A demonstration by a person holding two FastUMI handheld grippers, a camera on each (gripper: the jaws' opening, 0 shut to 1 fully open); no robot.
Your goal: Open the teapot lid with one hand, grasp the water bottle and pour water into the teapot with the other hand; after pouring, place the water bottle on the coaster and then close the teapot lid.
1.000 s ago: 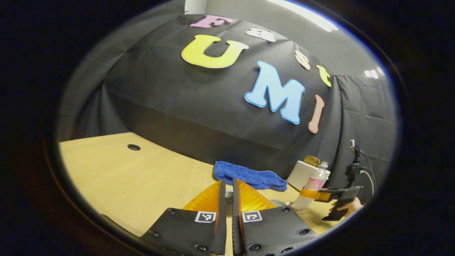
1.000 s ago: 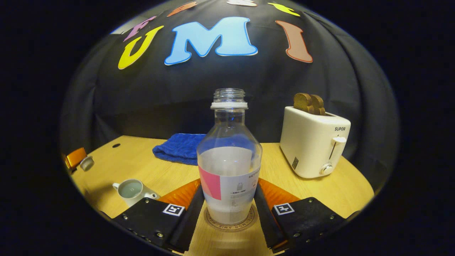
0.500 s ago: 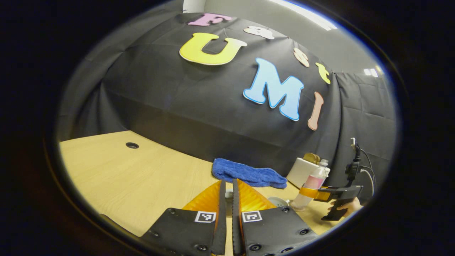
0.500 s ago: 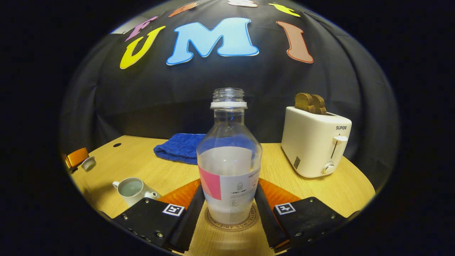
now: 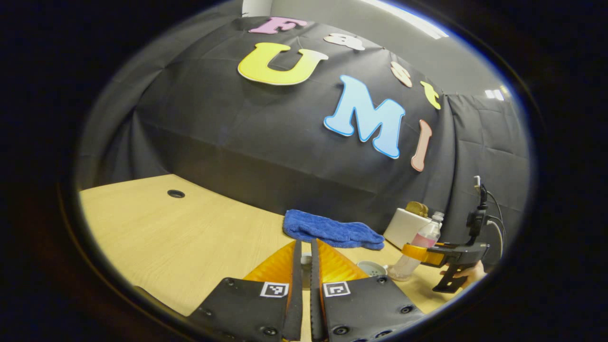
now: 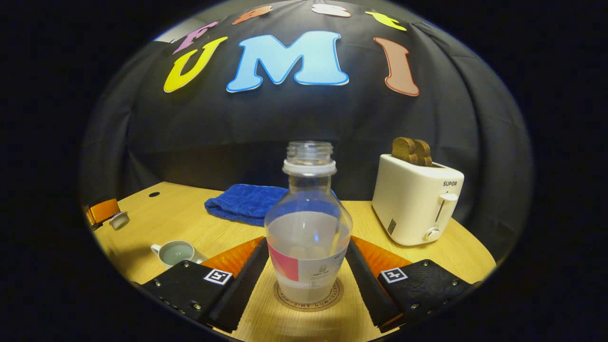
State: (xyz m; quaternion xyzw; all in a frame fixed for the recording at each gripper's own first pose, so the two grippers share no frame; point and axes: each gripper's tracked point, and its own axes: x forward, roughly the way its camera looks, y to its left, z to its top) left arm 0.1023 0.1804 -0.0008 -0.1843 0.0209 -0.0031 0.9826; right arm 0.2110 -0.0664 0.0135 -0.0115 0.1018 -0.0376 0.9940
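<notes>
In the left gripper view, our left gripper (image 5: 306,266) still pinches the small lid (image 5: 306,260) between nearly closed jaws, up off the table (image 5: 156,228), with the open teapot (image 5: 372,269) just left of the bottle (image 5: 418,249). In the right gripper view, the bottle (image 6: 308,228) stands on the coaster (image 6: 309,297), and our right gripper (image 6: 308,266) has just spread its jaws clear of it. The bottle is placed, so we judge closing the teapot (image 6: 175,251), left of the bottle, comes next.

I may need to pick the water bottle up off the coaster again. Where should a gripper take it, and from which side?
Grip the water bottle across its wide lower body, at the label band, coming in level from the front, as the right gripper is lined up. It stands upright on the coaster; the shoulder narrows and would slip, and the toaster crowds the right.
</notes>
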